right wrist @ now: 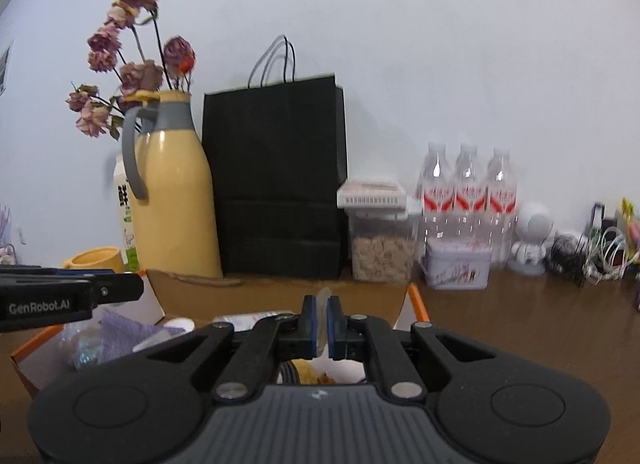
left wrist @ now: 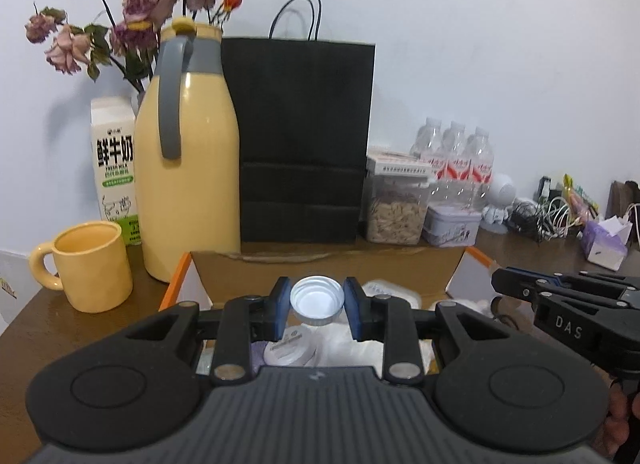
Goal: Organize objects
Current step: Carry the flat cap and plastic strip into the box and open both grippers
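The left hand-held gripper [left wrist: 317, 306] is clamping a silver screw cap [left wrist: 317, 300] between its blue pads, open side facing up, hovering directly above the open cardboard box [left wrist: 320, 264] on the worktop [left wrist: 24, 324]. The right hand-held gripper [right wrist: 324, 324], just to the right, is pinching a thin clear wrapper [right wrist: 323, 300] with jaws together. Readable writing: "FRESH MILK" on the milk carton [left wrist: 114, 167], "DAS" and "GenRobot.AI" on the grippers.

Three water bottles [right wrist: 466, 191], one thermos [left wrist: 188, 151], one mug [left wrist: 90, 266], one paper bag [left wrist: 302, 139].
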A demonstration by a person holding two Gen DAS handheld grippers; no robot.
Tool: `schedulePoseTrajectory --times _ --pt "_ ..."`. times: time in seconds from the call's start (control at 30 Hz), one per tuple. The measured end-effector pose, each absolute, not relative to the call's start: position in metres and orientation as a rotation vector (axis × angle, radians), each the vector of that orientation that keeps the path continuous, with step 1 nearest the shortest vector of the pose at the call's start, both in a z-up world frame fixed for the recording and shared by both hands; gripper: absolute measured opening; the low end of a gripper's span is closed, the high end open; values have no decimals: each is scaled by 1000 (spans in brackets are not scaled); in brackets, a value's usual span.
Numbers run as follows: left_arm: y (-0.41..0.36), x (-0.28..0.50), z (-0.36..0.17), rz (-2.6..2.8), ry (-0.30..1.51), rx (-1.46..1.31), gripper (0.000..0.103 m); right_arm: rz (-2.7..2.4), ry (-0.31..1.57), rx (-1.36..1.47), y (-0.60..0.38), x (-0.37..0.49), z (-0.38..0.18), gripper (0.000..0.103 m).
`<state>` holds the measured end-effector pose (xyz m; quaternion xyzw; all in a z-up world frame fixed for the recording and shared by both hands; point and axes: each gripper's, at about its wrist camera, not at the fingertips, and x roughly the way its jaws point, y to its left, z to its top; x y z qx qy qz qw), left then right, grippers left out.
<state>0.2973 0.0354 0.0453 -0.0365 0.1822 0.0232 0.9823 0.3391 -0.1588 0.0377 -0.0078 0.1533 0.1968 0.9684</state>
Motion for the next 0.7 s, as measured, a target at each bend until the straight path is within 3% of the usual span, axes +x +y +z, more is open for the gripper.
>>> schedulePoseTrajectory --times 0.13,0.2,0.23,0.27,0.33,0.43,0.7 --pt "38 297 42 38 369 -81 31 422 354 -18 -157 342 27 10" --pt "41 297 41 44 370 -85 46 418 361 -25 -156 340 25 13" --pt "42 296 41 49 370 -85 61 420 362 -22 -156 339 25 25" --pt "43 296 41 56 369 -86 83 419 361 -18 -157 338 25 35" --pt "44 295 41 75 355 -87 103 415 356 -17 -157 335 25 83" --pt "45 293 42 84 349 -87 103 416 344 -15 -157 331 27 101" --pt "48 297 39 110 382 -86 103 397 341 -18 -156 329 29 103"
